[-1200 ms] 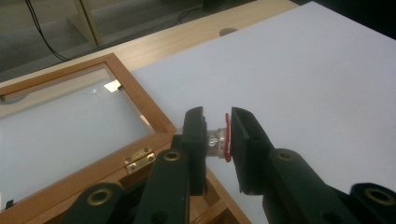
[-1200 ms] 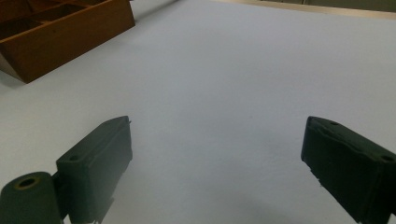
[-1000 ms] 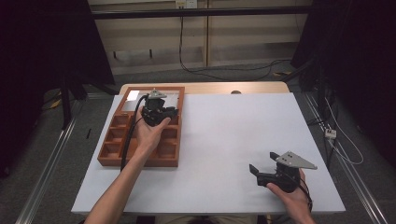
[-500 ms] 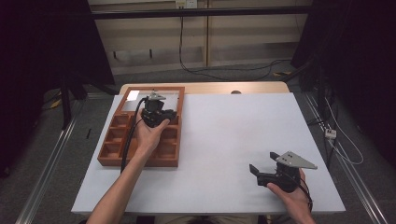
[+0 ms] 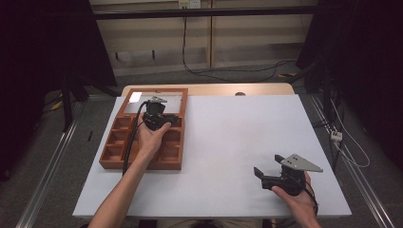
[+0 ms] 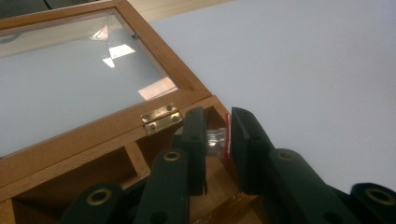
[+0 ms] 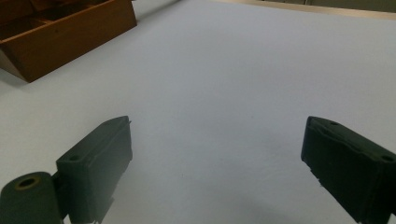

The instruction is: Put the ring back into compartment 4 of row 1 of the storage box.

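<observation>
left gripper view: black jaws of the left gripper (image 6: 217, 140) pinched on a small clear item with a red edge (image 6: 223, 138), held low inside the corner compartment of the wooden box (image 6: 116, 156), just beside the brass hinge (image 6: 161, 117); what the item is, too small to tell. grip kept narrow and upright, probably so the piece slips between the compartment walls without snagging. glass lid (image 6: 70, 70) folded back flat beyond the hinge, out of the way, leaving every compartment of the box open from above. seen from the high view, left gripper (image 5: 159, 118) over the far right compartment of the box (image 5: 142, 164), next to the lid (image 5: 153, 98), hand wrapped around the gripper body from behind for a steady downward reach. right gripper (image 5: 271, 173) well apart from the box, near the table's (image 5: 228, 133) front right corner, jaws spread wide with nothing between them, resting idle, likely parked there to keep clear of the working hand. right gripper view: box corner (image 7: 65, 32) far off at upper left, bare table between the spread jaws.
</observation>
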Demonstrator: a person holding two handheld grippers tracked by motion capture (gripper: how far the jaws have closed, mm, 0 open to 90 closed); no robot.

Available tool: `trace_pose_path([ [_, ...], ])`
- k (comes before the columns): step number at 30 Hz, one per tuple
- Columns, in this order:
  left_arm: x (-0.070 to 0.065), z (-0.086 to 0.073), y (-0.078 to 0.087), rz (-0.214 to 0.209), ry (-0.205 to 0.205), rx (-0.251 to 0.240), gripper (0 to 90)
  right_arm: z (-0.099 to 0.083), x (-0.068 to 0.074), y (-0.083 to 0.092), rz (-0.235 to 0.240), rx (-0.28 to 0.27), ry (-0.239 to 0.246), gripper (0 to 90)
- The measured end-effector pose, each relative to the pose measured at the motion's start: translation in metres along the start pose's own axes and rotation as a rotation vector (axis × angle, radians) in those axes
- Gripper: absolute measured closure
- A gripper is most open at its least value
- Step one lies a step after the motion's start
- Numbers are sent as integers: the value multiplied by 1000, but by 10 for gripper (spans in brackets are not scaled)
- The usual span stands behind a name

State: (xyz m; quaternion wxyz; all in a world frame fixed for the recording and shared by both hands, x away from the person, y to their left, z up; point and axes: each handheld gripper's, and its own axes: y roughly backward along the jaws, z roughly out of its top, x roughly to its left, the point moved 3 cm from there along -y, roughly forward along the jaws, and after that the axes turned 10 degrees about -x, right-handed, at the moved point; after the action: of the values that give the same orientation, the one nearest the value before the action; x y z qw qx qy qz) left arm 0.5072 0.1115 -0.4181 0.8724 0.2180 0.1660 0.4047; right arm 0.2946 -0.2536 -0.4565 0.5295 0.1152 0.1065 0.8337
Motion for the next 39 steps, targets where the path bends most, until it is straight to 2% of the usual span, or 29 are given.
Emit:
trace_pose_path([
  [3, 0, -2, -2, -5, -9, 15, 764, 0, 1, -1, 2, 3, 1, 85],
  [4, 0, -3, -3, 1, 6, 8, 764, 0, 1, -1, 3, 2, 3, 85],
  [8, 4, -8, -5, -23, 28, 40, 764, 0, 0, 0, -1, -1, 2, 85],
  [10, 5, -11, -7, -11, 43, 55, 763, 0, 0, 0, -1, -1, 0, 85],
  [20, 4, -16, -11, -9, 38, 85, 759, 0, 1, 0, 3, 0, 3, 85],
  [29, 5, -18, -12, -2, 33, 82, 748, 0, 1, 0, 5, 2, 5, 85],
  [33, 4, -17, -12, -5, 22, 74, 713, 0, 1, 0, 6, 2, 4, 85],
  [36, 3, -16, -13, 3, 32, 62, 697, 0, 1, -1, 3, 1, 0, 85],
  [39, 2, -16, -12, 13, 26, 52, 627, 0, 1, -1, 3, 1, 1, 85],
])
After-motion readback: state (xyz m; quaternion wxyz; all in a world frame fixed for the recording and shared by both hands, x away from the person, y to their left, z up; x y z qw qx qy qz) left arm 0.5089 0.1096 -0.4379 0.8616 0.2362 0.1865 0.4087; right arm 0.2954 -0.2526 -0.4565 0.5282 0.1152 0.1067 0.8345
